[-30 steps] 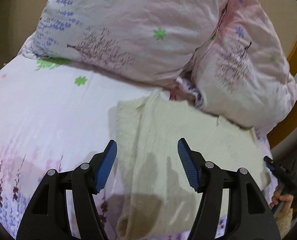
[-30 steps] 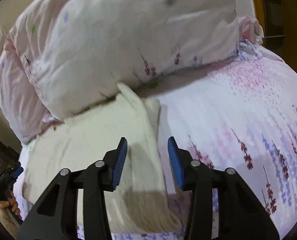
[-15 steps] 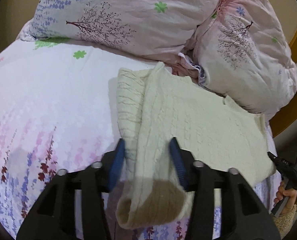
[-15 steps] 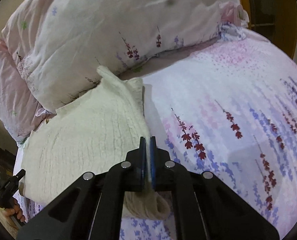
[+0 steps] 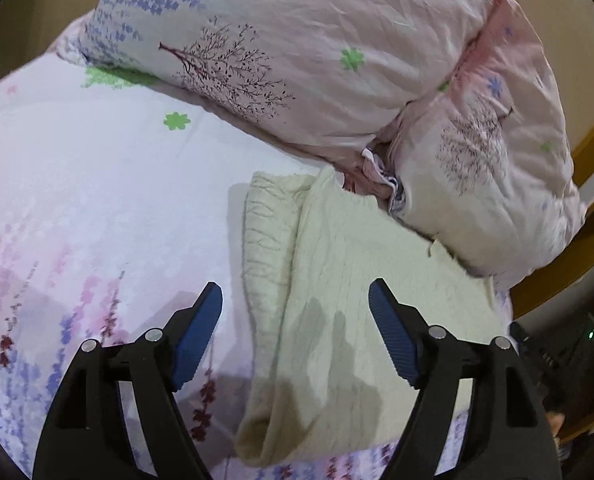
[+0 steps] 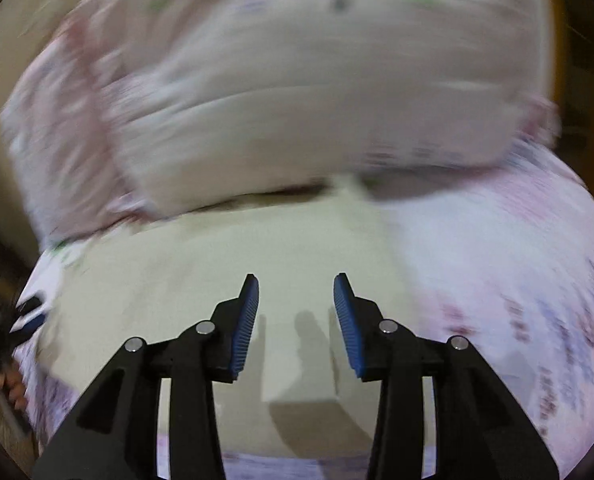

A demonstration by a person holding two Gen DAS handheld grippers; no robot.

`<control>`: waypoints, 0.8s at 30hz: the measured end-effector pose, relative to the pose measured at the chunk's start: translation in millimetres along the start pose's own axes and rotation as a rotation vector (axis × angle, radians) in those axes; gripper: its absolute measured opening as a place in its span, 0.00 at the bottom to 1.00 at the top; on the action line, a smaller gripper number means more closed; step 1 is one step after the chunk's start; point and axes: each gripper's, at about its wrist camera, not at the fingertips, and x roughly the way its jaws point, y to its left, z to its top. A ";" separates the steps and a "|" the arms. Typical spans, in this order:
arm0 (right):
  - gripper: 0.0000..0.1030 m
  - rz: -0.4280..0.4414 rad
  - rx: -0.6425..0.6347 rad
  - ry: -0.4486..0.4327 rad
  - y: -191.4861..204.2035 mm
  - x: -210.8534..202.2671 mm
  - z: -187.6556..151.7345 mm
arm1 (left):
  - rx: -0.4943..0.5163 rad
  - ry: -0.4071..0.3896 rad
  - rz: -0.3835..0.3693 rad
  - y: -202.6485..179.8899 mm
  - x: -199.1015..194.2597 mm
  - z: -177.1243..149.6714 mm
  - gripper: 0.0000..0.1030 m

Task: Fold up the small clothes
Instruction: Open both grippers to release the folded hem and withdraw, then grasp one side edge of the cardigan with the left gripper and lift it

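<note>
left wrist view shows the left gripper [image 5: 295, 300] spread wide with nothing between its blue pads, hovering over the near left edge of the cream knit garment [image 5: 353, 304]. the garment lies flat on the floral bedsheet [image 5: 97, 200], one side folded in along its length, its far end touching the pink pillows [image 5: 337, 60]. right wrist view is blurred; the right gripper [image 6: 296, 292] is parted too, holding nothing, above the same garment [image 6: 257, 248], with pillows [image 6: 297, 80] behind.

No words, brands or numbers can be read anywhere — only printed flowers, trees.
</note>
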 end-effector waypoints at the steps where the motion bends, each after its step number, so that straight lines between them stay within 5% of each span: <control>1: 0.38 0.033 -0.044 0.015 18.9 7.1 -0.8 | -0.019 0.007 -0.001 2.0 4.0 2.4 0.75; 8: 0.36 0.122 -0.215 0.078 106.2 51.2 -6.6 | -0.121 0.038 -0.045 11.3 20.7 6.6 0.75; 13: 0.31 0.048 -0.250 0.156 118.2 83.3 -19.8 | -0.136 0.039 -0.088 9.6 26.7 7.8 0.74; 24: 0.33 -0.009 -0.331 0.110 131.7 81.0 -27.0 | -0.190 0.055 -0.172 5.4 39.5 8.9 0.53</control>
